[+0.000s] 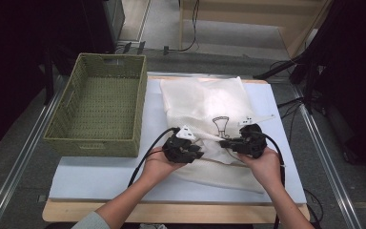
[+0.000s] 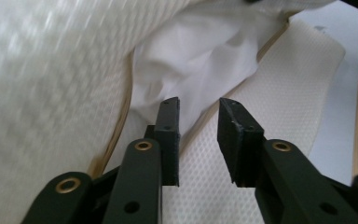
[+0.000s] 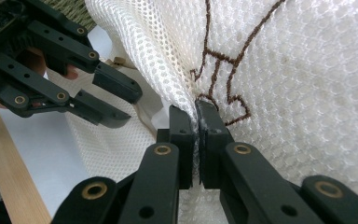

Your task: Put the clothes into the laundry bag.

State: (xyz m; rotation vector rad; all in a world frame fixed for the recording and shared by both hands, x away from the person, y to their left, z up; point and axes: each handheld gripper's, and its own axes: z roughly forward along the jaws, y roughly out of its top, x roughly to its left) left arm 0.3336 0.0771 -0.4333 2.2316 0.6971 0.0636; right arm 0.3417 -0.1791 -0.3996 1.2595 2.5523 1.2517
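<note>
A white mesh laundry bag (image 1: 205, 102) with a brown stitched drawing (image 1: 220, 125) lies on the white board. My right gripper (image 1: 225, 142) is shut on the bag's upper mesh layer (image 3: 261, 70) right beside the brown stitching (image 3: 214, 60), and lifts it. My left gripper (image 1: 201, 151) is open at the bag's mouth; its jaws point into the gap, where white cloth (image 2: 200, 51) lies inside above the lower mesh layer (image 2: 279, 93). Nothing sits between the left fingers (image 2: 170, 135). The left gripper (image 3: 116, 100) also shows in the right gripper view, open, close to the lifted edge.
A green woven basket (image 1: 97, 138) stands to the left of the bag, partly off the board. The white board (image 1: 100, 176) rests on a wooden table (image 1: 181, 212). Metal rails run along both sides, and cables lie on the floor behind.
</note>
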